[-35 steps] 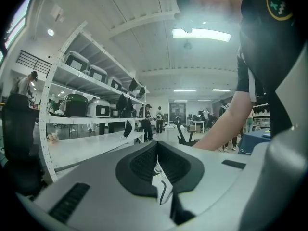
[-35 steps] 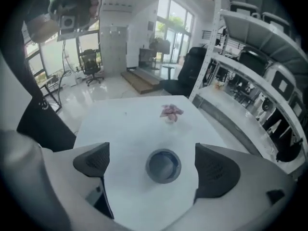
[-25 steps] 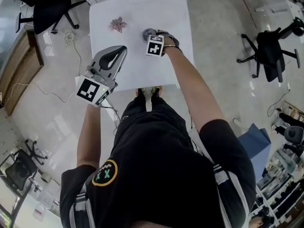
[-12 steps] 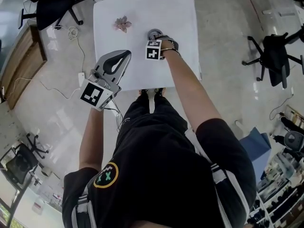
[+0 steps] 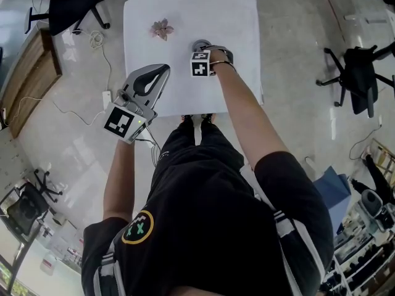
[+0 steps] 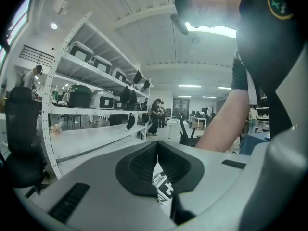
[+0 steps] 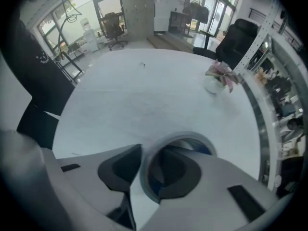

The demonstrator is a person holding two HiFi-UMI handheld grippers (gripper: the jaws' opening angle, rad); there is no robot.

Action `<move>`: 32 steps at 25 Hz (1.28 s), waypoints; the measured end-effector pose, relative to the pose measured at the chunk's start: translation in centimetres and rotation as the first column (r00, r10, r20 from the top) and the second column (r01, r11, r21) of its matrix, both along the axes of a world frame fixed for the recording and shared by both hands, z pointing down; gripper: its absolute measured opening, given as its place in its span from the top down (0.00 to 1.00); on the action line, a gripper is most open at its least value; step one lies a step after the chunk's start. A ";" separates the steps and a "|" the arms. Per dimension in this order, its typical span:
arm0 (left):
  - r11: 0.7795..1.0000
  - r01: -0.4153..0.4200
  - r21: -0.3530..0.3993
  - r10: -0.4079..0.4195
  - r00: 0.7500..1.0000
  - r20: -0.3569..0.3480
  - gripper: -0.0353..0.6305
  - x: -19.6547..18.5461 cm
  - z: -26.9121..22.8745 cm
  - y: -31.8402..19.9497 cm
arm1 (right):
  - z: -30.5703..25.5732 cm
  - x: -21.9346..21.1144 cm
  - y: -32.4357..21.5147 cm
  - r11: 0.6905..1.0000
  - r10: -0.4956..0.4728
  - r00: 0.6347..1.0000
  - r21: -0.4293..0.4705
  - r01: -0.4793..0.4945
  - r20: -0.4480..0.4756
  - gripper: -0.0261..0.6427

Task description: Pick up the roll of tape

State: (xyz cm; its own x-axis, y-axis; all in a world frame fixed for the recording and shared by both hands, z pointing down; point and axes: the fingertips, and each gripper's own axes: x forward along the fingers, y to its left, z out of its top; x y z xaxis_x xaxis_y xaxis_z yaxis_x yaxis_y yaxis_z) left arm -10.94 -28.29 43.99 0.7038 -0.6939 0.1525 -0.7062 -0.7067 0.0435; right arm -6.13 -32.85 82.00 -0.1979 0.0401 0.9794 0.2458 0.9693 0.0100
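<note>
Since a second ago the right gripper (image 5: pixel 200 47) has come down onto the tape (image 5: pixel 199 42), its jaws just closing. Nearest, the left gripper (image 5: pixel 162 73) hovers at the lower left edge of the table (image 5: pixel 185 11), jaws together. Beyond, the right jaws pinch the tape's wall, one inside the ring. Farthest, a flower (image 5: pixel 162 28) lies upper left.

Standing on a glossy pale floor (image 5: pixel 68 147): white square table (image 5: pixel 228 14), carrying two small things.
Lying near its far left, a pink flower (image 5: pixel 162 29); lying flat toward the middle, well apart from that, a roll of tape (image 5: pixel 198 44) with hole facing up.
</note>
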 end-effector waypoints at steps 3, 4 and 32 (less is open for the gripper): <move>1.000 0.002 0.004 -0.002 1.000 -0.001 0.92 0.0 -0.2 0.0 | -0.1 -0.1 -0.1 0.999 -0.014 1.000 0.033 0.013 0.006 0.80; 1.000 0.002 0.006 -0.002 1.000 -0.001 0.92 0.1 -0.3 0.0 | -0.1 0.0 0.0 0.999 -0.021 1.000 0.036 0.021 0.006 0.80; 0.997 -0.026 0.070 0.028 0.999 -0.021 0.92 1.1 -2.3 2.2 | -13.3 -2.6 0.8 0.959 0.258 0.857 -0.006 -0.285 0.447 0.85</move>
State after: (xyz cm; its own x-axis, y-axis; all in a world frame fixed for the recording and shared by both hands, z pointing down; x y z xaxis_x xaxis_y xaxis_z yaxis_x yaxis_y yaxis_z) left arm -9.89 -26.07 41.68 0.7250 -0.6830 0.0889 -0.6863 -0.7273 0.0084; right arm -8.77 -32.01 68.72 -0.6020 -0.1316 0.7876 -0.0696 0.9912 0.1124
